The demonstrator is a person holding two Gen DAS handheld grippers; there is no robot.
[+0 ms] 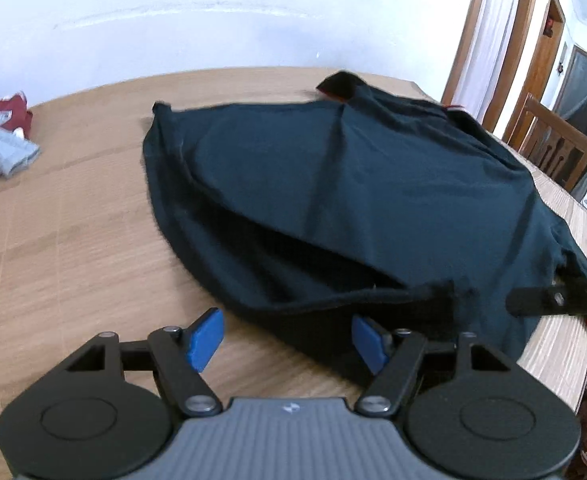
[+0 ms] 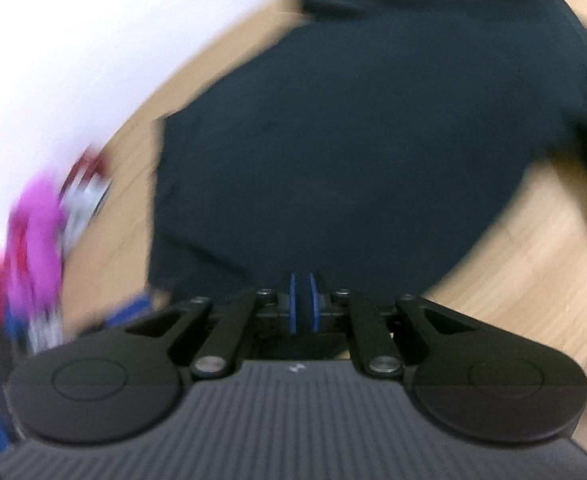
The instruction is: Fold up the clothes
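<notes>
Left wrist view: dark teal garment (image 1: 357, 184) spread on wooden table (image 1: 65, 240), near hem bunched; left gripper (image 1: 285, 340) wide open, nothing between its blue pads (image 1: 203, 338). Red and grey clothes (image 1: 1, 140) lie well apart. Right wrist view, blurred: right gripper (image 2: 303, 304) nearly closed, a narrow gap between pads; whether cloth sits in it cannot be told. Risk: garment overhangs the table's right edge and could slide off if dragged.

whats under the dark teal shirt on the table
The dark teal cotton shirt lies spread on the light wooden table, which shows all round it. Its near hem is lifted, showing only dark folds inside. Anything beneath the cloth is covered.
</notes>
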